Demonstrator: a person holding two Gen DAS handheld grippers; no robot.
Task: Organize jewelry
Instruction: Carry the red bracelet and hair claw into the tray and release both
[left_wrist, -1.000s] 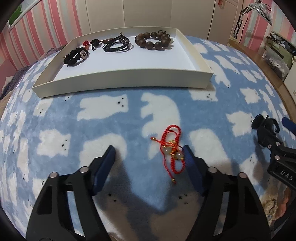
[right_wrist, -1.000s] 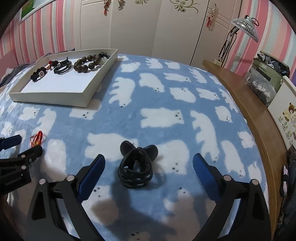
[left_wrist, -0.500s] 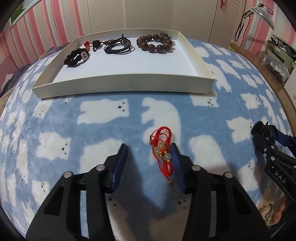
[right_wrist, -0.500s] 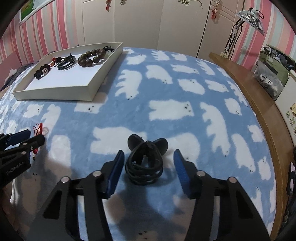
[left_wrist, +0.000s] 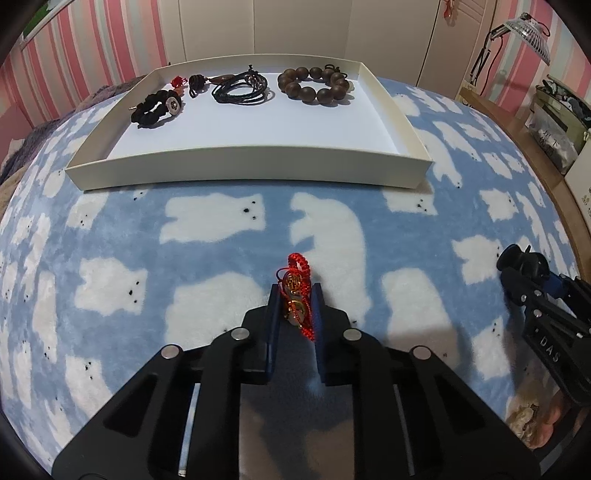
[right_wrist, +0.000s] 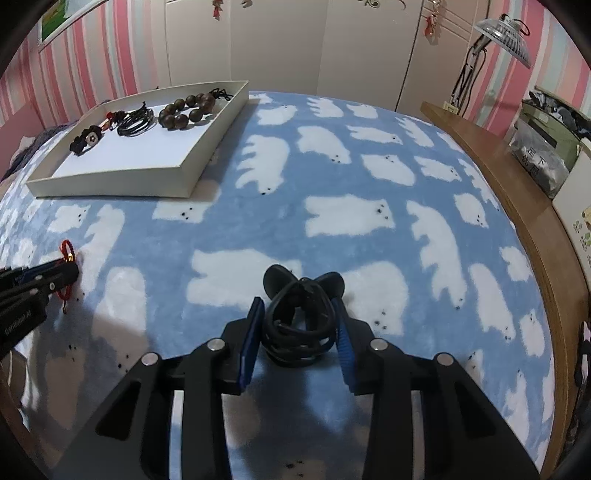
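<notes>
Left wrist view. The left gripper (left_wrist: 295, 295) is seen clenched around a red cord bracelet (left_wrist: 297, 291), which is pinched between the two blue pads; gilt charms and a pale bead are caught in the gap, and a braided red loop pokes out ahead of the tips. The bracelet is held low against the fleece blanket (left_wrist: 221, 236), near the blanket's front edge, presumably so that the limp cord is gathered before a lift. A shallow cream tray (left_wrist: 258, 166) is set toward the blanket's far edge. Along the tray's far wall are laid a wooden bead bracelet (left_wrist: 314, 86) of round brown beads, a black braided cord bracelet (left_wrist: 240, 90), and a knotted black bracelet (left_wrist: 157, 109) with a round metal disc. The near half of the tray floor is left bare, judged as room for the incoming pieces.

Right wrist view. The right gripper (right_wrist: 297, 332) is seen grasping a black coiled cord piece (right_wrist: 299, 317) with two rounded flat lobes at its far end; the coils are squeezed between the pads. It is held on the blanket near the front edge, well apart from the tray (right_wrist: 110, 184) at the far left corner. Lift-off cannot be confirmed.
</notes>
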